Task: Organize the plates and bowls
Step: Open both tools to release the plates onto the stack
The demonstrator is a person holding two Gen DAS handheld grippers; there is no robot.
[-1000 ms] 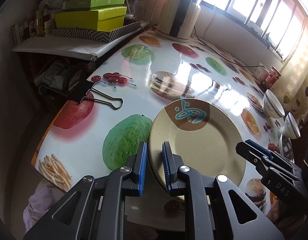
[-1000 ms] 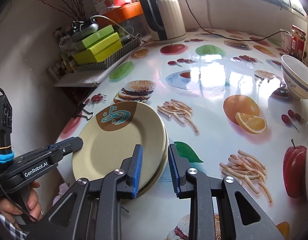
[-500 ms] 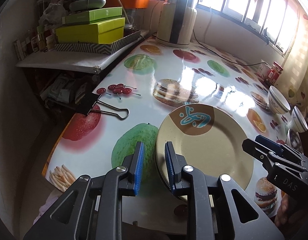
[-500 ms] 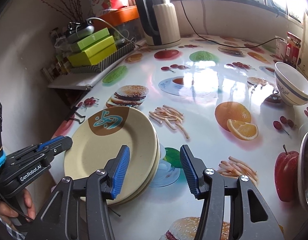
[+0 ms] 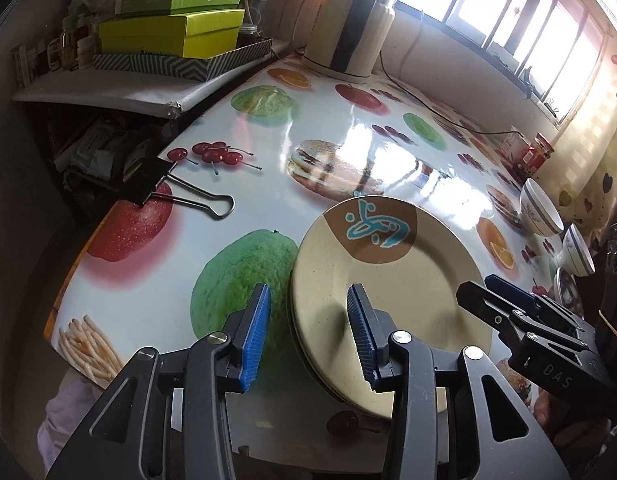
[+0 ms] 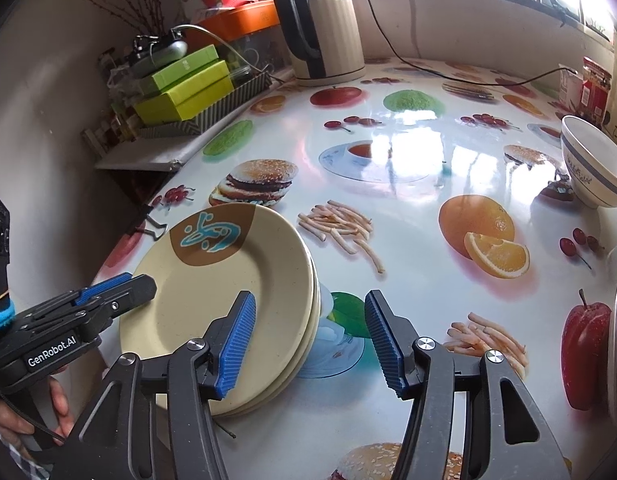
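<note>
Left gripper (image 5: pixel 308 330): jaws have just been opening, now parted about halfway, straddling the near-left rim of the plate stack (image 5: pixel 388 292) with a clear gap between the pads and the rim, so nothing is held. Right gripper (image 6: pixel 310 340): jaws also just opened, wider than the left, straddling the stack's right rim, pads clear of it, no grip. The stack sits flat on the near-left part of the table (image 6: pixel 408 208), close to its front edge; three beige rims count from the right wrist view. Plates are round, so no long axis; the top plate's brown patch with a teal squiggle points away from both grippers, toward the windows. Readable text: "GenRobot.AI" on the left gripper's body in the right wrist view, "DAS" on the right gripper's body in the left wrist view. A person's hand (image 6: pixel 36 416) grips the left tool's handle. Further out: a white bowl with blue band (image 6: pixel 592 164) on its base at far right, a second similar bowl (image 5: pixel 576 250) near it, both well apart from the stack. Black binder clip (image 5: pixel 168 188) on the table's left edge. Cream electric kettle (image 6: pixel 324 24) at the back, green boxes (image 6: pixel 184 84) stacked on the side shelf; their print is too small to read.
</note>
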